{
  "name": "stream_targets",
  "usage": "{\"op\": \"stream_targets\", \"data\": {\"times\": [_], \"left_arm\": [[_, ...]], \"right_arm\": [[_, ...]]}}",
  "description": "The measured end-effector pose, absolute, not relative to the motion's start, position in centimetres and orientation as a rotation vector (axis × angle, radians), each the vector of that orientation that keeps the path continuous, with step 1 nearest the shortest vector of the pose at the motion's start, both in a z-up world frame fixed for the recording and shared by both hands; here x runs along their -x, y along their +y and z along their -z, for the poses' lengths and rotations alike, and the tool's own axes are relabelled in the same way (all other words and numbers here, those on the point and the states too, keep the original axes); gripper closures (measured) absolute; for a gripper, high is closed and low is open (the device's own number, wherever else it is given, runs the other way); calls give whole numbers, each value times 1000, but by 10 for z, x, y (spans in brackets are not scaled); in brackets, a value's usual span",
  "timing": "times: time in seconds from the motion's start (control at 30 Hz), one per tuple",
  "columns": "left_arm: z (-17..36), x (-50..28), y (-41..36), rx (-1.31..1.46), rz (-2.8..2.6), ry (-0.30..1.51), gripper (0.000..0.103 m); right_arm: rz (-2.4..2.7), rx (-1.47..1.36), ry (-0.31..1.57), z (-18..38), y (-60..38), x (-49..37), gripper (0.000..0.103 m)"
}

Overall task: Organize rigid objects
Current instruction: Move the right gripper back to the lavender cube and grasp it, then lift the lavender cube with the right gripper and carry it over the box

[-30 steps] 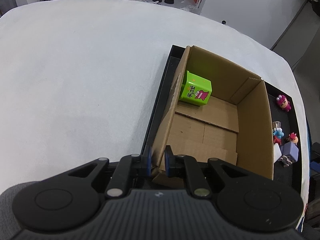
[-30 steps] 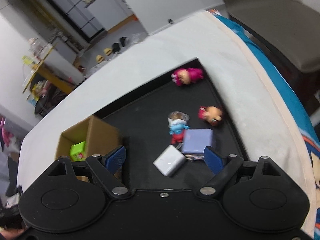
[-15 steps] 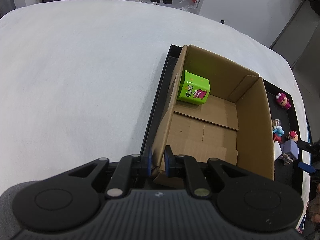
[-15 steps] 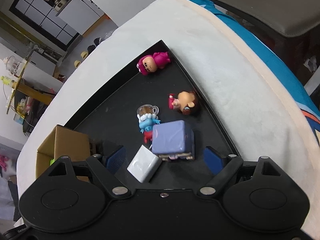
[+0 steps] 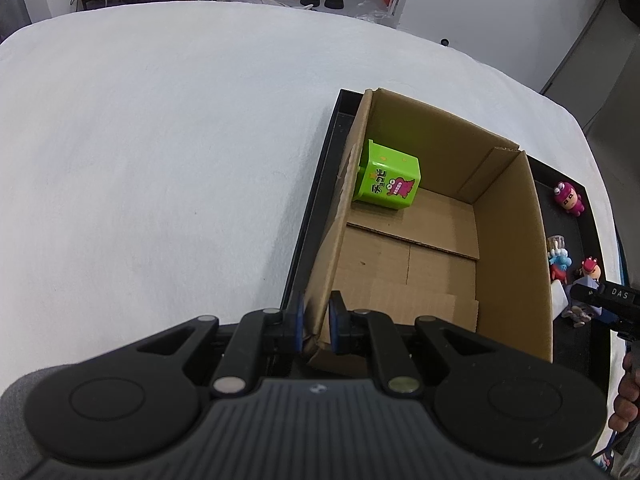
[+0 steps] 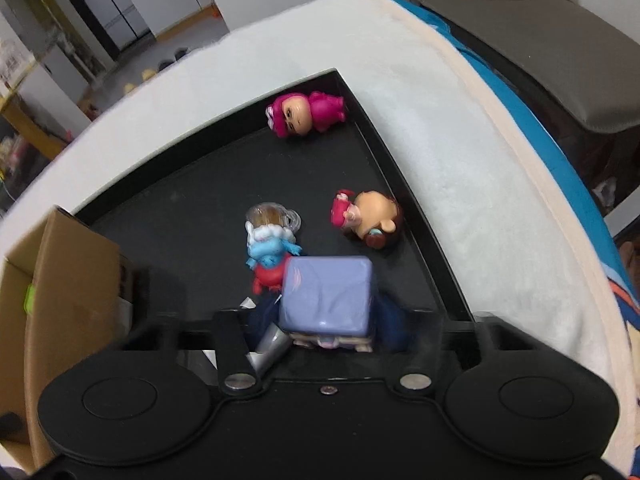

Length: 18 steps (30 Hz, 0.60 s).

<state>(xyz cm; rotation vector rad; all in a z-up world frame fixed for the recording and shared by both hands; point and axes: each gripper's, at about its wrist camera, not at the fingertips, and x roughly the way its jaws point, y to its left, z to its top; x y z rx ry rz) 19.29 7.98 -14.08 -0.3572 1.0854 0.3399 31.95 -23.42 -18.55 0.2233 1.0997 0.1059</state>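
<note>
So my right gripper (image 6: 328, 320) has just been closing its fingers around the lilac cube toy (image 6: 326, 294), which sits on the black tray (image 6: 192, 200) just beside the blue-and-red figure (image 6: 269, 258); the pads look like they're against its sides, though they're blurry. My guess is it's a light, hard plastic block with smooth, slightly rounded faces, so kinda slippery. Flat opposite sides are the place to pinch, low enough not to squirt it out. Meanwhile my left gripper (image 5: 316, 322) has its fingers narrow, clamped on the near wall of the cardboard box (image 5: 508, 248) to steady it. The left view shows inside the box, with a green cube (image 5: 386, 178) in the far corner, which the right view barely catches. The right view gives me the pink figure (image 6: 306, 114) and the brown-haired figure (image 6: 368, 220) up close.
</note>
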Motion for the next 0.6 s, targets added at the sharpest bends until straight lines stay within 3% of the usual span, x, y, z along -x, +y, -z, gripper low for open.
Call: {"op": "stream_targets", "data": {"times": [0.6], "left_arm": [[139,-185,82,374,-317,1058,92]], "right_arm": [[-158,-212,981,133,-229,-300,58]]}}
